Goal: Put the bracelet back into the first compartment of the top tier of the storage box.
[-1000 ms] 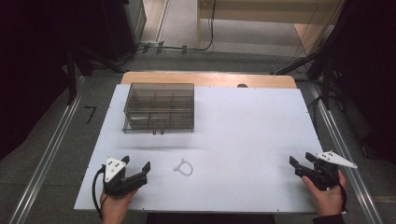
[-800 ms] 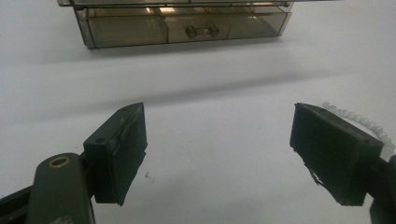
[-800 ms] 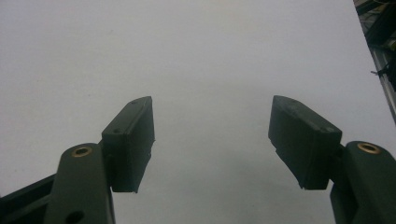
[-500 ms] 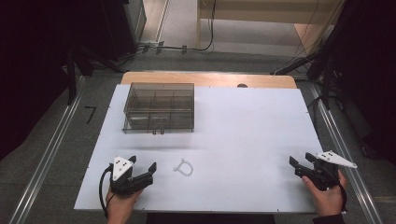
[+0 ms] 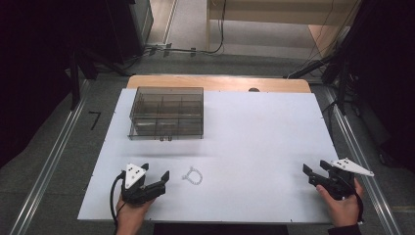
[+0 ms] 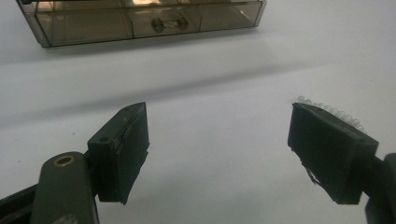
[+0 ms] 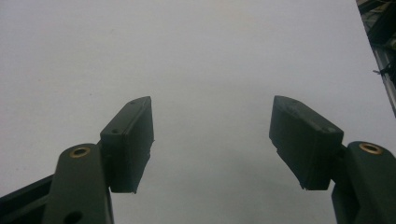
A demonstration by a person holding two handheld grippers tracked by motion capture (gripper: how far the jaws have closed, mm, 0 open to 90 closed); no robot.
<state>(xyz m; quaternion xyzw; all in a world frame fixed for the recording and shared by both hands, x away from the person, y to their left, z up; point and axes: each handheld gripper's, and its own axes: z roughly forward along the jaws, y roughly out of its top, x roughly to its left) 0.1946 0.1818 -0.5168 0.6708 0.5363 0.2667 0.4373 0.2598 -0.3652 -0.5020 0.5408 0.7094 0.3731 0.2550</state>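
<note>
Where bracelet [image 5: 192,176] lies, organizer [image 5: 167,119] beyond.

The high view looks forward and down from above the person's side, taking in the whole white table [image 5: 254,127], with the smoky clear compartment box [image 5: 166,119] at the far left and the floor beyond. The left gripper view sits low, just above the table [image 6: 210,70], looking along its own fingers [image 6: 123,149] toward the box [image 6: 140,21], whose front wall crosses the top edge; a clear bead bracelet [image 6: 334,112] peeks behind the right-hand finger, and both things also show in the high view, bracelet [image 5: 192,176] included. The right gripper view looks from close, steeply down along its fingers [image 7: 130,142] onto bare table [image 7: 205,60], with floor at the upper right corner.
</note>
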